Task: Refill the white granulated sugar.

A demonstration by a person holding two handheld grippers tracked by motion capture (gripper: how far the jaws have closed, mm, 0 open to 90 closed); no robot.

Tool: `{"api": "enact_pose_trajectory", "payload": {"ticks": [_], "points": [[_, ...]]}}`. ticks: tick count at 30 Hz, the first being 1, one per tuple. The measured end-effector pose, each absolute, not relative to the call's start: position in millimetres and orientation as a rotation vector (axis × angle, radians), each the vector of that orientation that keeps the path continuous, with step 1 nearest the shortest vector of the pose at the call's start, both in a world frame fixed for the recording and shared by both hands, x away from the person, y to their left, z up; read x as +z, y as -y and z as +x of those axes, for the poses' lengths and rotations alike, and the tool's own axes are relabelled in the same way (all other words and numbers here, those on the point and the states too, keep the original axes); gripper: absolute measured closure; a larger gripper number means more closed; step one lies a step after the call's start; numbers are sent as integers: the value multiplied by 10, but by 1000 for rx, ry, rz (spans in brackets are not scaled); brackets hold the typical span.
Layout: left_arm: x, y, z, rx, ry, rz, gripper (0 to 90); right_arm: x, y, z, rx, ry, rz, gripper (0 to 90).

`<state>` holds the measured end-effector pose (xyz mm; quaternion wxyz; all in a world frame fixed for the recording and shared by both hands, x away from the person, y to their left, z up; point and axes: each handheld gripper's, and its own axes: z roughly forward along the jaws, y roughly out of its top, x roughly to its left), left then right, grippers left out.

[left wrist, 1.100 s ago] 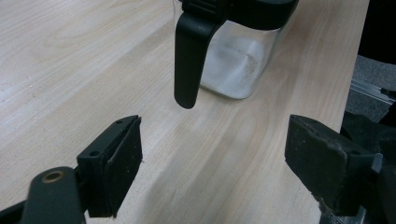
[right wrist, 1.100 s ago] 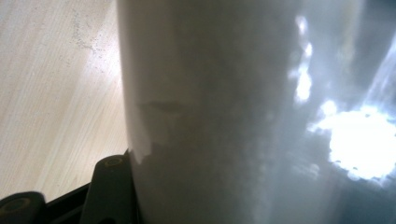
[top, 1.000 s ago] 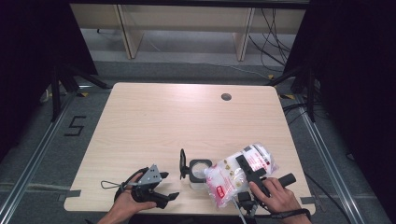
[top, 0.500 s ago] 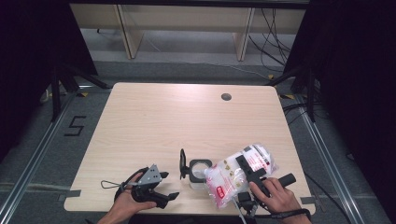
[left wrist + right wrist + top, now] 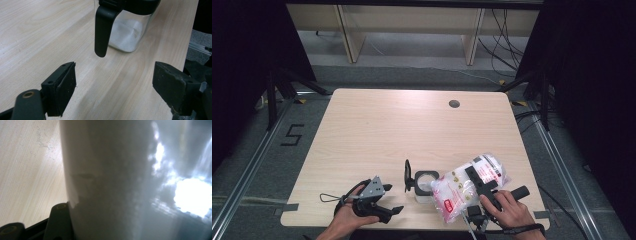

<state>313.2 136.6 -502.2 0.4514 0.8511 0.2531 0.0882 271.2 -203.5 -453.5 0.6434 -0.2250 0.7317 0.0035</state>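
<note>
On the pale wood-grain table point(image 5: 377, 125), the left gripper point(image 5: 382, 202) rests with blunt black jaws wide apart and empty. Beside it stands a square clear glass jar point(image 5: 424, 184), black-lidded. The right gripper point(image 5: 477, 187) clamps a crinkly plastic bag point(image 5: 462, 192) over the jar.

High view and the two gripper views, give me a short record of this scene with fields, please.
Surface: light wooden table
Jar: clear glass jar with white powder in the bottom, its black lid flipped open, standing near the front edge
Bag: clear plastic bag with red print and white contents, tilted over the jar
Right gripper: clamped on the bag
Left gripper: jaws wide apart, nothing between them, pointed at the jar from the jar's left, not touching it
Work in hand: seemingly pouring from bag into jar
</note>
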Motion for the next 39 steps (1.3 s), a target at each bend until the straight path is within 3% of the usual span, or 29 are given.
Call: {"api": "enact_pose_trajectory", "payload": {"ticks": [39], "points": [[-5033,-1355,3117,209,-659,2085,187,-4516,2048,2707,-1,-1656,-509,455]]}}
